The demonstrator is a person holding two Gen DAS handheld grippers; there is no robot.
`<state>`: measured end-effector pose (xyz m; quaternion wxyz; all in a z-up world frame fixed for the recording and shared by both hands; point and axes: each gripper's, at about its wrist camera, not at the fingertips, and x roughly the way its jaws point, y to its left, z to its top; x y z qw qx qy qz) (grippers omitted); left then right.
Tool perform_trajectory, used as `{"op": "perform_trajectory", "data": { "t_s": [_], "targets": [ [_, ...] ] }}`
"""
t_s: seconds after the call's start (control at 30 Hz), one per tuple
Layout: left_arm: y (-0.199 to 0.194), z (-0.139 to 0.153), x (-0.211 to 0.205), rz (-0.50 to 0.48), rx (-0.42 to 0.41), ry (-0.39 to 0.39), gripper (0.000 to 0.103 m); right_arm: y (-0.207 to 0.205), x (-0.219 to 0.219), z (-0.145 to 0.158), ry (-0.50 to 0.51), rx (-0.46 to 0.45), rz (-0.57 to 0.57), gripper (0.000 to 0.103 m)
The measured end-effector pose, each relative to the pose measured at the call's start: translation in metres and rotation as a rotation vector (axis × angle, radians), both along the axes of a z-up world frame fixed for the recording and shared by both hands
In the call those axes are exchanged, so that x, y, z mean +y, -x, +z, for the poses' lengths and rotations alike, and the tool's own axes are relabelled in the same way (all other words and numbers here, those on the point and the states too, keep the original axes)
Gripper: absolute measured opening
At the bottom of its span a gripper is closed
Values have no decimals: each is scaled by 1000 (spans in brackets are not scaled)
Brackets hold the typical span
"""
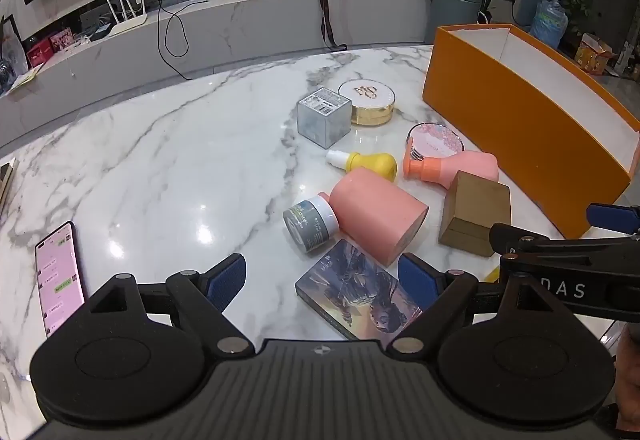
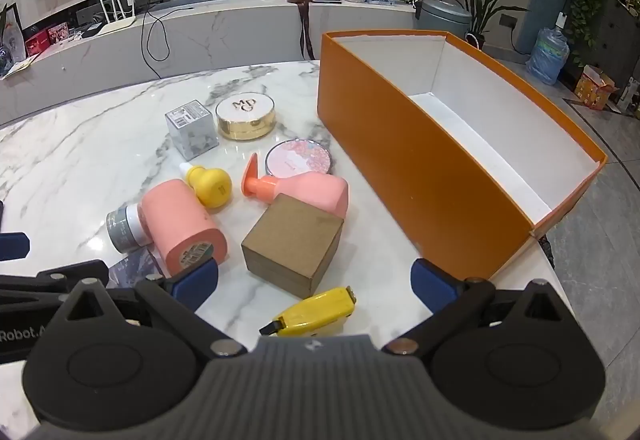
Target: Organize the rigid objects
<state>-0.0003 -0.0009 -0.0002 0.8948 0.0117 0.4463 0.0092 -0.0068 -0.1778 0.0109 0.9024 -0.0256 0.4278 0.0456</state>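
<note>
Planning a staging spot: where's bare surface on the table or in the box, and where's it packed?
Free: the orange box looks empty; bare marble table between the phone and the silver cube box. Crowded: the cluster beside the box, from the gold compact to the brown box, with the pink bottle against the grey jar.

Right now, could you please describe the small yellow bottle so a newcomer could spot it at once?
Start at the big orange box on the marble table. Left of it, among pink containers, lies the small yellow bottle, pear-shaped with a white tip, the only yellow bottle there.
</note>
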Motion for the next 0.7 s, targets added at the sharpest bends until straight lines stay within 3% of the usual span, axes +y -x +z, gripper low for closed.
{"op": "perform_trajectory", "data": {
  "t_s": [0.7],
  "targets": [
    [0,0,1,-1,0,11,101,1,0,0,4,1,0,101]
  ]
}}
